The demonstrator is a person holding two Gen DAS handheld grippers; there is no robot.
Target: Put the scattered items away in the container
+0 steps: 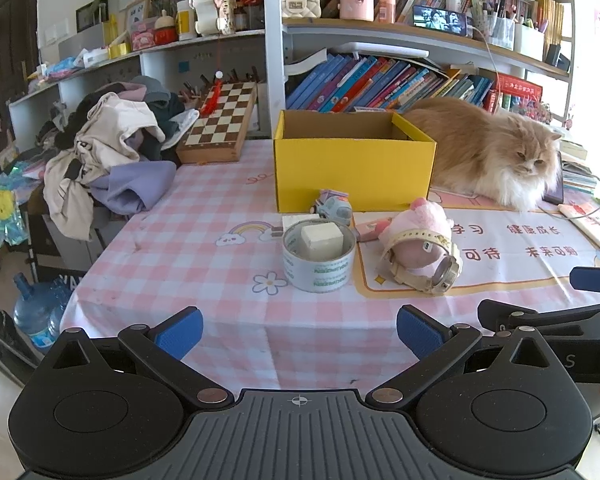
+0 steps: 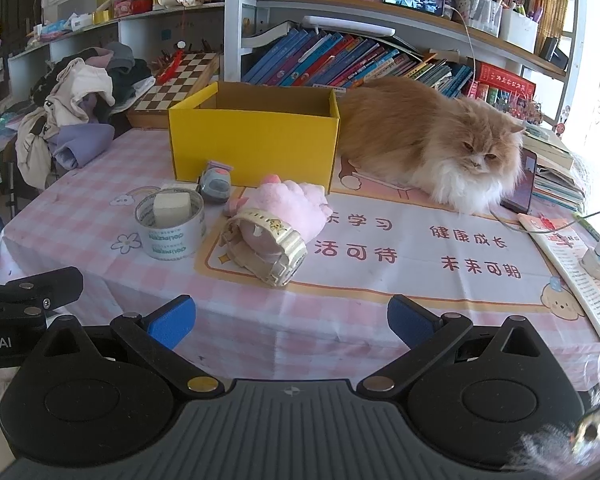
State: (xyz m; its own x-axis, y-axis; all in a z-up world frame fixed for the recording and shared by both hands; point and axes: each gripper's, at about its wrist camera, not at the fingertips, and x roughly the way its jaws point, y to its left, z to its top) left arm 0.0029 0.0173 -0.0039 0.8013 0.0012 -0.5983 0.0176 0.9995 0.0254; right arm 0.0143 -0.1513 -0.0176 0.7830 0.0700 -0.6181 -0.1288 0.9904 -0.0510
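Observation:
An open yellow cardboard box [image 1: 354, 172] [image 2: 252, 148] stands at the back of the checked table. In front of it lie a roll of tape [image 1: 319, 268] [image 2: 170, 236] with a white block [image 1: 322, 238] [image 2: 172, 207] inside, a small grey-blue toy car [image 1: 334, 208] [image 2: 216, 185], and a pink plush toy [image 1: 418, 236] [image 2: 288, 210] with a cream wristwatch [image 1: 428, 268] [image 2: 270, 254] strapped around it. My left gripper [image 1: 299, 332] is open at the table's near edge, short of the tape. My right gripper [image 2: 291, 320] is open too, short of the watch.
A fluffy orange cat [image 1: 488, 152] [image 2: 432, 144] lies right of the box. A pile of clothes [image 1: 108, 160] and a chessboard [image 1: 220, 120] sit at the back left. A book, charger and power strip [image 2: 596, 256] lie on the right. Bookshelves stand behind.

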